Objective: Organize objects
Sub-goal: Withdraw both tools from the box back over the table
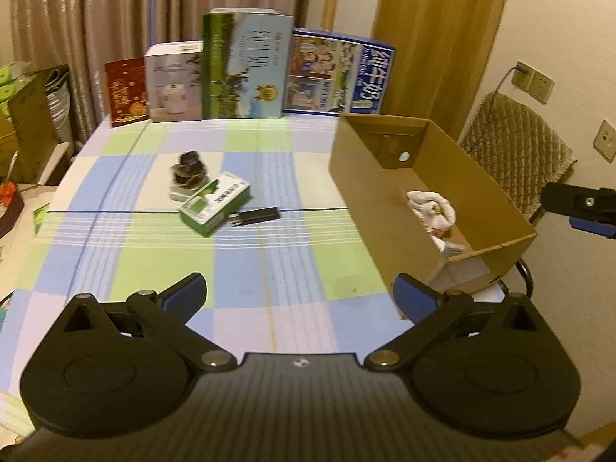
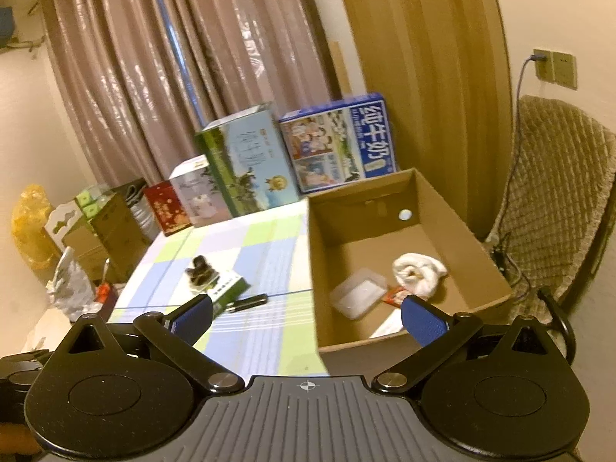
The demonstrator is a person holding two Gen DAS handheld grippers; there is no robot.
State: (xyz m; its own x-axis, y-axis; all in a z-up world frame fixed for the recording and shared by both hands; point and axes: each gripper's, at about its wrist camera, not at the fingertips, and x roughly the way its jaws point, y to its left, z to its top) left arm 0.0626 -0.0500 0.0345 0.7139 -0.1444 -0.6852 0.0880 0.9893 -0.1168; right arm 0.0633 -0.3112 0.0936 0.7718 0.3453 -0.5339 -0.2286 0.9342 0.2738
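A green and white small box point(image 1: 215, 203) lies on the checked tablecloth point(image 1: 269, 269), with a dark lumpy object on a white base point(image 1: 188, 175) behind it and a black pen-like stick point(image 1: 256, 215) to its right. An open cardboard box point(image 1: 385, 200) at the right holds a white cloth bundle point(image 1: 433, 204) and, in the right wrist view, a clear plastic container point(image 2: 358, 294) beside the cloth point(image 2: 417, 269). My left gripper point(image 1: 302, 296) is open and empty above the near table. My right gripper point(image 2: 306, 317) is open and empty at the box's near edge point(image 2: 365, 342).
Several upright cartons point(image 1: 246, 65) line the table's far edge before curtains. A chair with a quilted cover point(image 1: 516, 146) stands right of the cardboard box. Boxes and bags point(image 2: 77, 238) crowd the floor at the left. The right gripper shows at the left wrist view's right edge point(image 1: 581, 204).
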